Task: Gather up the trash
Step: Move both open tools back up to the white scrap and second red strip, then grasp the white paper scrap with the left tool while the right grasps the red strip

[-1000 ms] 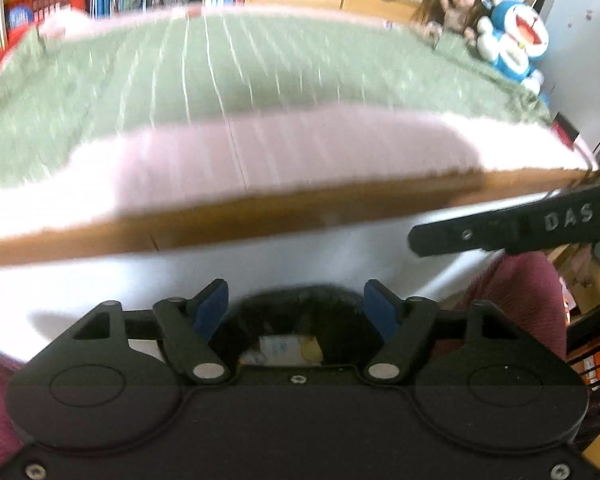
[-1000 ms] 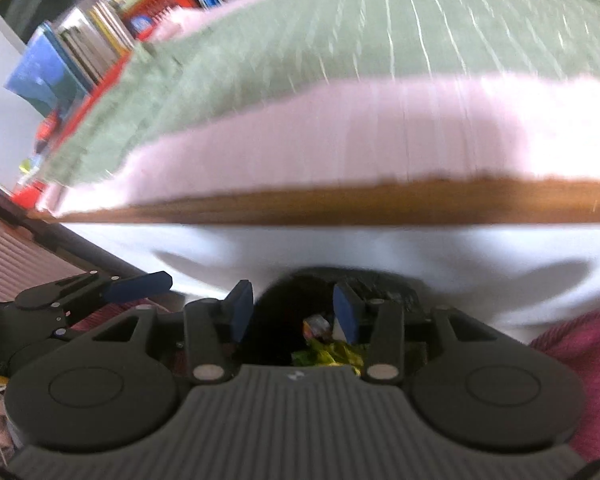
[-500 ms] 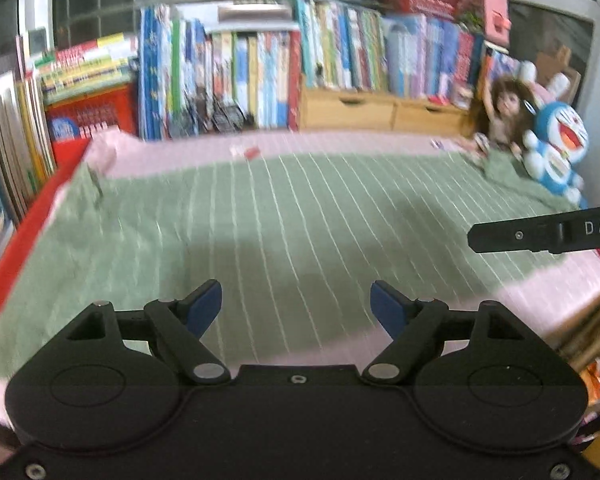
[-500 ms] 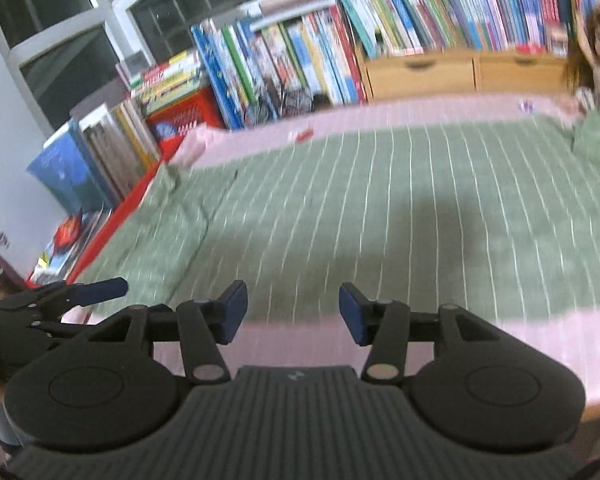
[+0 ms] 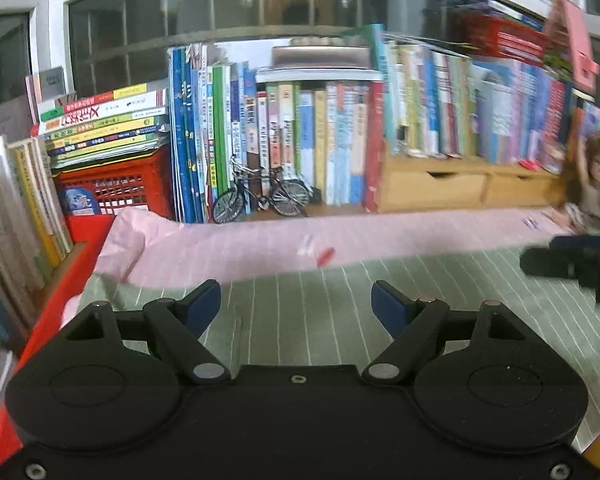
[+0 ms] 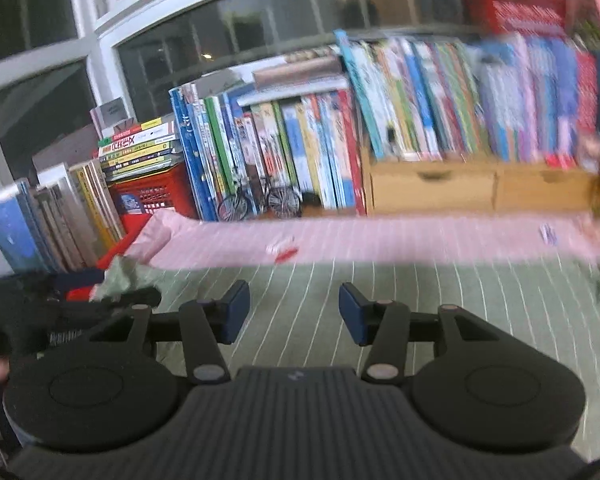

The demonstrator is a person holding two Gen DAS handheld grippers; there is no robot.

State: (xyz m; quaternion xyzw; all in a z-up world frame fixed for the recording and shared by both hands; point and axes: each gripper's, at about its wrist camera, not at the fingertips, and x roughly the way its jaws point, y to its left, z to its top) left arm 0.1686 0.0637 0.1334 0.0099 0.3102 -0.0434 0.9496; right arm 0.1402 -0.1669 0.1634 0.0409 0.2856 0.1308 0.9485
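A small red and white wrapper [image 5: 318, 252] lies on the pink sheet [image 5: 228, 244] at the far side of the bed, beyond the green striped blanket [image 5: 300, 320]. It also shows in the right wrist view as the wrapper [image 6: 284, 250]. A second small scrap [image 6: 548, 234] lies far right on the sheet, near the doll. My left gripper [image 5: 296, 304] is open and empty above the blanket, with the wrapper ahead of it. My right gripper [image 6: 294, 312] is open and empty too. Each gripper shows in the other's view: the right gripper [image 5: 572, 268], the left gripper [image 6: 60, 308].
Behind the bed stands a row of books [image 5: 300, 140], a red crate [image 5: 116, 188] with stacked books, a toy bicycle [image 5: 260, 200] and wooden drawers [image 5: 432, 192]. A doll [image 5: 592, 184] sits far right. More books [image 5: 16, 216] line the left edge.
Both grippers rose from the dark bin below the bed's front edge and moved forward over the green blanket. The far pink sheet and the wrapper are now closer.
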